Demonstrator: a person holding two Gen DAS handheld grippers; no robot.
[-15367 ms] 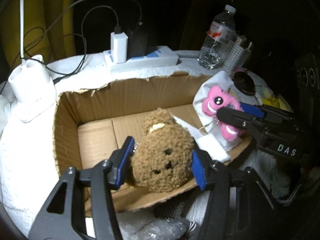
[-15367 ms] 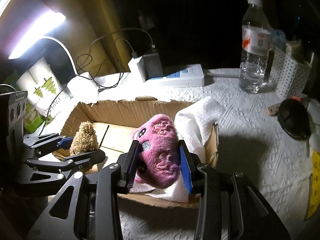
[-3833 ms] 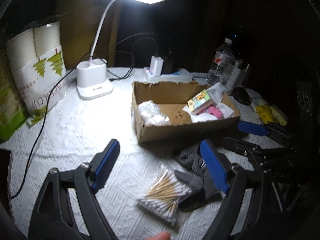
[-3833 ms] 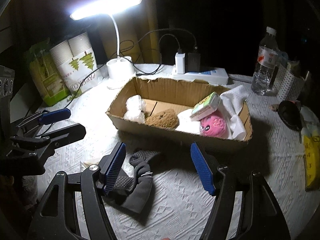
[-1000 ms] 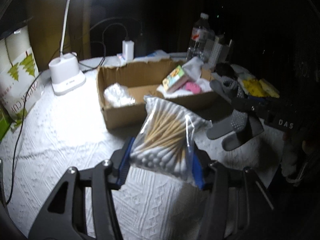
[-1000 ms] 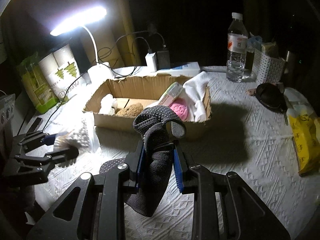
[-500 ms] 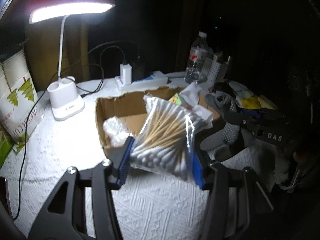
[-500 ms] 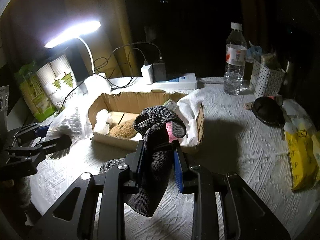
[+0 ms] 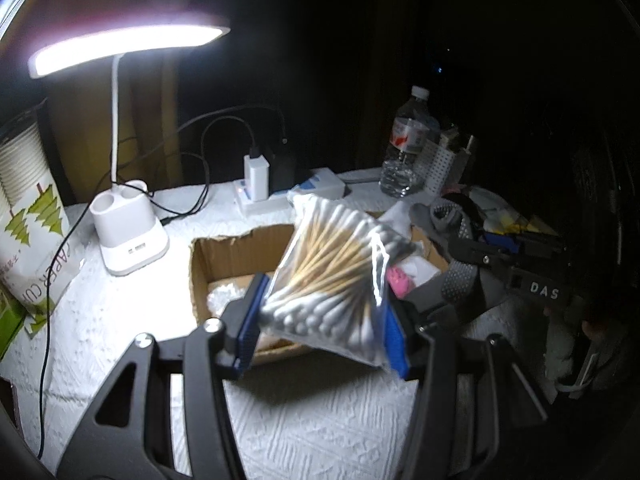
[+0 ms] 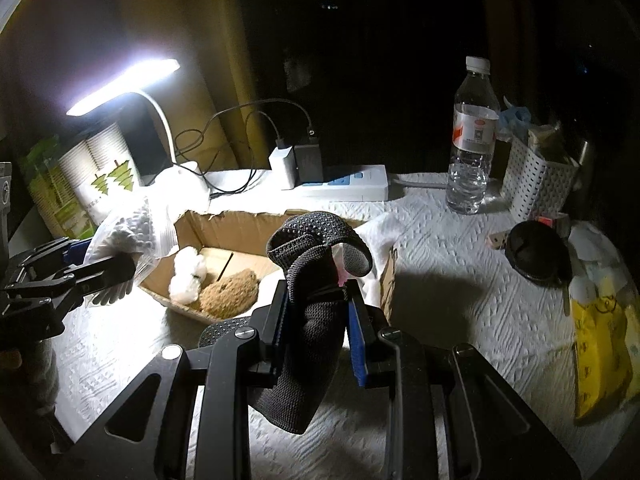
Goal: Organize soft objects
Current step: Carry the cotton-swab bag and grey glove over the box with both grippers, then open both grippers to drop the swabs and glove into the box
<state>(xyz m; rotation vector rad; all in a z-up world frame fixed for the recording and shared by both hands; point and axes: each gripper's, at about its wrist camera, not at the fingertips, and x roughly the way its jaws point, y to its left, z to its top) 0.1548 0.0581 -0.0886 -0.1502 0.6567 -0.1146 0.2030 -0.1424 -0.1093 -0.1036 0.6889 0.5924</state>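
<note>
My left gripper (image 9: 322, 316) is shut on a clear bag of cotton swabs (image 9: 332, 276) and holds it above the near left part of the open cardboard box (image 9: 224, 254). My right gripper (image 10: 320, 320) is shut on a grey knit glove (image 10: 312, 312) and holds it above the box's near right edge (image 10: 386, 276). In the box lie a white cotton bundle (image 10: 188, 270), a brown plush toy (image 10: 230, 292) and a pink plush toy (image 9: 398, 282). The left gripper with the bag (image 10: 124, 236) shows at the left of the right wrist view.
A lit desk lamp (image 9: 128, 236) stands left of the box. A power strip with chargers (image 10: 340, 186) lies behind it. A water bottle (image 10: 474, 140), a white basket (image 10: 536, 186), a black pouch (image 10: 534, 254) and a yellow packet (image 10: 600, 364) are to the right. A bag of paper cups (image 9: 28, 220) stands far left.
Both grippers have risen and moved toward the box. The swab bag and the glove, lifted from the table a few seconds ago, now hang over the box.
</note>
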